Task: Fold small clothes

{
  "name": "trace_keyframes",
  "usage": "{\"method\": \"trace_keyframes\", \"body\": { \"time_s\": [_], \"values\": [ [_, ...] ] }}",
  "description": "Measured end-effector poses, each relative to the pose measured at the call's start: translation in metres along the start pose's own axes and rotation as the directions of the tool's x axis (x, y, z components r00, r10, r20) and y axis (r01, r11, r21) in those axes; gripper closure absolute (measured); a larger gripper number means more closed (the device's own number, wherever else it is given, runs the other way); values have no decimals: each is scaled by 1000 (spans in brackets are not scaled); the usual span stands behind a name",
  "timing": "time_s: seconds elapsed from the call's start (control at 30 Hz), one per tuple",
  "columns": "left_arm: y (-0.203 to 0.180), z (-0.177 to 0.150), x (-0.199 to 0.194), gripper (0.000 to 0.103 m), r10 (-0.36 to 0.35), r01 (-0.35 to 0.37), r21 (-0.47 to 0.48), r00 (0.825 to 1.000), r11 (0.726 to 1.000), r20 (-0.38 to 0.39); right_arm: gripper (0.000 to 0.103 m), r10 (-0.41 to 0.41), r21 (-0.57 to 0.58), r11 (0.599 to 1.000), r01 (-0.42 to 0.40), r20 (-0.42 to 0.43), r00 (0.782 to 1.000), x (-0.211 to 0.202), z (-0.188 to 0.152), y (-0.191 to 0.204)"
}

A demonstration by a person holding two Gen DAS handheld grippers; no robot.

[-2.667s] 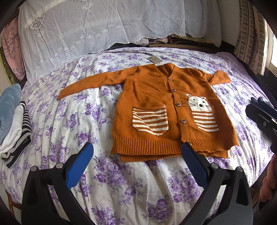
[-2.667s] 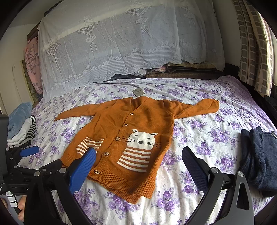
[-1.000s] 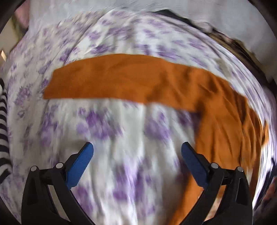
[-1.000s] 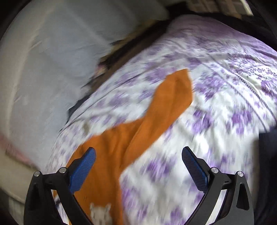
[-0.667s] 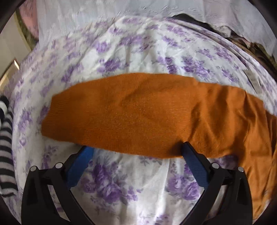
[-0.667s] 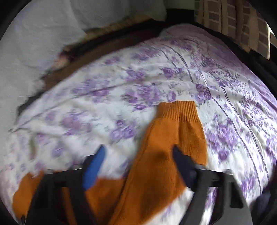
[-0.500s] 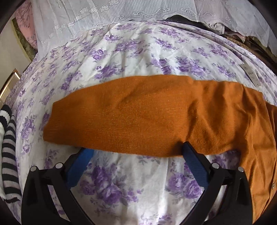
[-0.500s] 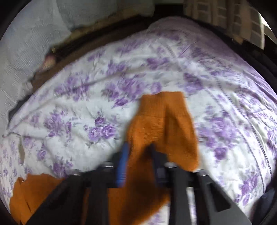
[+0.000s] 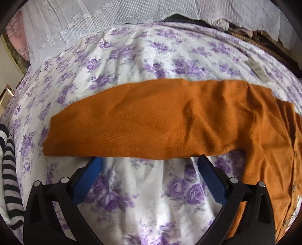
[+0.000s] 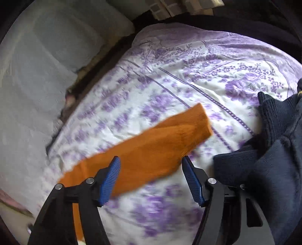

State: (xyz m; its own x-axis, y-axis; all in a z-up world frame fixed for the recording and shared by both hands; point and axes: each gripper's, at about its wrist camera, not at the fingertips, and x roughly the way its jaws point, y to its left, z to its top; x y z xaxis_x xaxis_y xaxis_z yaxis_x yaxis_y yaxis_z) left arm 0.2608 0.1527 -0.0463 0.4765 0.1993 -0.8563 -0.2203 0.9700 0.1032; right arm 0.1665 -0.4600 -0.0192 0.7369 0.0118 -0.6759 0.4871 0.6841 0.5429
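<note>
An orange knit cardigan lies flat on the flowered bedspread. Its one sleeve (image 9: 143,120) stretches across the left wrist view, with the buttoned body (image 9: 273,160) at the right. My left gripper (image 9: 149,160) is open, its blue fingertips at the sleeve's near edge, holding nothing. In the right wrist view the other sleeve (image 10: 151,148) lies diagonally with its cuff toward the upper right. My right gripper (image 10: 151,164) is open, fingertips over the sleeve's near edge; the view is blurred.
A striped black-and-white garment (image 9: 9,169) lies at the left edge. A dark navy garment (image 10: 268,150) lies right of the right gripper. A white lace cover (image 9: 94,17) and bedding stand at the bed's far side. A paper tag (image 9: 258,69) lies by the collar.
Both grippers moved from the cardigan's hem out to its sleeves. The right gripper closed over the sleeve half a second ago and is now open again, and its view has swung.
</note>
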Motion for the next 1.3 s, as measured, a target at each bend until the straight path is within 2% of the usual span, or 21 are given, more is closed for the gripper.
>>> {"method": "trace_keyframes", "body": {
  "time_s": [0.03, 0.13, 0.17, 0.27, 0.33, 0.37, 0.43, 0.47, 0.53, 0.57, 0.63, 0.7, 0.77, 0.8, 0.9, 0.97, 1.03, 1.07, 1.13, 1.23, 1.3],
  "values": [
    [4, 0, -6, 4, -5, 5, -10, 1000, 1000, 17, 35, 21, -45, 999, -19, 53, 998, -11, 0, 14],
    [15, 4, -27, 4, 22, -20, -24, 995, 1000, 100, 35, -2, -154, 988, 30, 180, 984, -30, -3, 34],
    [17, 7, -31, 4, 40, -37, -27, 991, 999, 124, 34, -1, -175, 984, 34, 187, 982, -28, -1, 38],
    [7, 23, -37, 4, -25, 27, -11, 988, 1000, 151, 33, 54, -297, 954, -49, 9, 998, 16, -5, 74],
    [-22, 35, -31, 4, -61, 56, 42, 992, 998, 109, 34, 49, -441, 891, -106, -138, 989, 54, -27, 119],
    [-41, 38, -29, 4, -61, 52, 90, 993, 995, 98, 36, 29, -492, 864, -105, -159, 987, 67, -36, 136],
    [-89, 46, -27, 4, 11, -40, 235, 993, 971, 121, 36, -15, -566, 820, -82, -165, 986, 99, -43, 172],
    [-113, 52, -22, 4, 61, -106, 302, 986, 948, 154, 36, -31, -598, 794, -105, -213, 977, 119, -45, 188],
    [-139, 59, -7, 4, 73, -121, 370, 987, 921, 142, 37, -110, -649, 754, -99, -274, 956, 153, -53, 205],
    [-148, 61, 4, 4, 80, -121, 387, 990, 914, 120, 37, -160, -665, 745, -53, -256, 953, 165, -57, 207],
    [-157, 72, 34, 4, 125, -149, 386, 988, 910, 85, 33, -174, -689, 724, 2, -179, 968, 180, -57, 214],
    [-147, 88, 48, 4, 97, -116, 302, 992, 946, 75, 28, -179, -688, 725, 32, -143, 973, 191, -51, 221],
    [-133, 100, 58, 4, 67, -72, 215, 997, 974, 30, 31, -126, -629, 777, 23, -119, 985, 179, -41, 218],
    [-120, 102, 59, 4, 2, -2, 150, 1000, 989, -2, 32, -84, -604, 797, 5, -104, 991, 167, -39, 214],
    [-97, 86, 45, 4, -54, 51, 119, 998, 992, 24, 32, 31, -595, 798, -94, -115, 993, 122, -50, 196],
    [-91, 67, 28, 4, -75, 66, 177, 996, 982, 46, 31, 58, -620, 765, -174, -202, 978, 107, -73, 188],
    [-91, 50, 21, 4, -142, 134, 229, 990, 964, 18, 30, -22, -673, 716, -185, -286, 958, 114, -103, 176],
    [-93, 40, 21, 4, -152, 148, 261, 988, 954, -6, 30, -43, -709, 686, -165, -265, 963, 110, -114, 168],
    [-96, 15, 21, 4, -97, 90, 324, 995, 942, 6, 28, -90, -808, 584, -75, -156, 984, 88, -135, 168],
    [-84, -15, -5, 4, -69, 38, 357, 995, 933, 73, 25, -84, -835, 550, -27, -87, 993, 50, -154, 153],
    [-71, -38, -28, 4, -93, 50, 362, 990, 931, 103, 25, -16, -855, 513, -73, -94, 995, 12, -175, 136]
  ]
}}
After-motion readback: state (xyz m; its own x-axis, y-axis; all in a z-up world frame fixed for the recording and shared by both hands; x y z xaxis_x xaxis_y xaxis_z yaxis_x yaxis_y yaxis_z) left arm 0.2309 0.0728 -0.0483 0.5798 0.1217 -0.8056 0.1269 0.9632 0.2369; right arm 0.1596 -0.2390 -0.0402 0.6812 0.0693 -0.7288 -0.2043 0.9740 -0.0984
